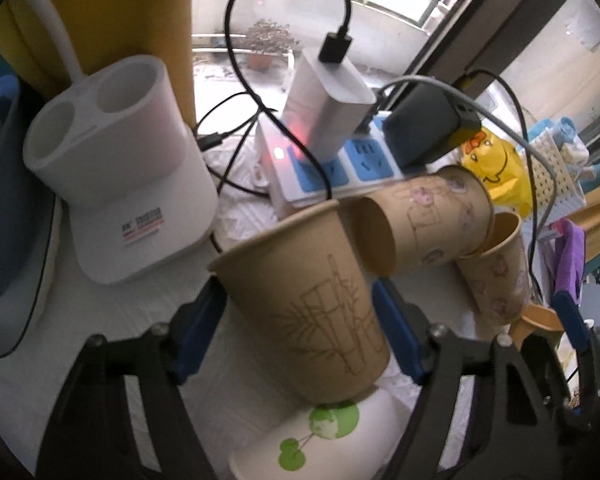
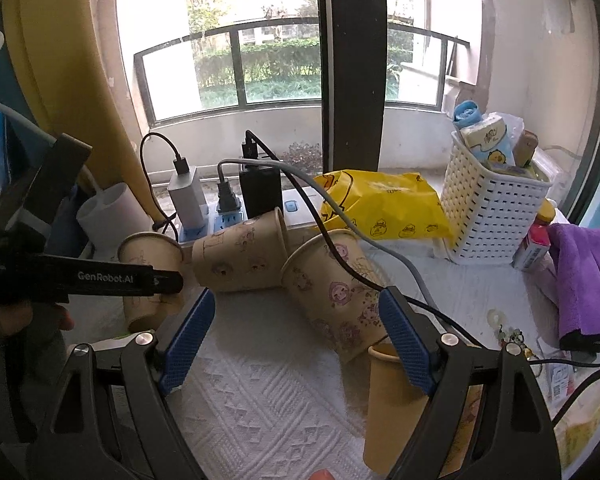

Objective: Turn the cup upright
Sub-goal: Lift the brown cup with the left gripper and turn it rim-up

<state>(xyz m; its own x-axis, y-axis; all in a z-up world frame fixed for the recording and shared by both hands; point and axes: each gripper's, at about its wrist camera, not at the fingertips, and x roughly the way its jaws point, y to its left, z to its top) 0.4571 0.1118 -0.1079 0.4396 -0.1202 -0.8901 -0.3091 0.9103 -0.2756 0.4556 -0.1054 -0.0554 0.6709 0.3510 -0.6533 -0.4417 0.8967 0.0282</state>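
Note:
My left gripper point(image 1: 300, 328) is shut on a brown bamboo-print paper cup point(image 1: 316, 300), held mouth up and a little tilted; the cup also shows in the right wrist view point(image 2: 150, 276). A white cup with green leaves point(image 1: 320, 440) lies on its side under it. A brown cartoon cup point(image 1: 420, 224) lies on its side against the power strip, also in the right wrist view point(image 2: 240, 256). Another cartoon cup point(image 2: 336, 296) leans tilted. My right gripper point(image 2: 296, 340) is open and holds nothing. A plain brown cup point(image 2: 392, 404) stands by its right finger.
A white power strip point(image 1: 328, 168) with chargers and cables lies at the back. A white twin-hole holder point(image 1: 116, 160) stands on the left. A yellow bag point(image 2: 384, 204), a white basket point(image 2: 492, 216) and a purple cloth point(image 2: 584, 284) are on the right. A white textured mat point(image 2: 276, 400) covers the table.

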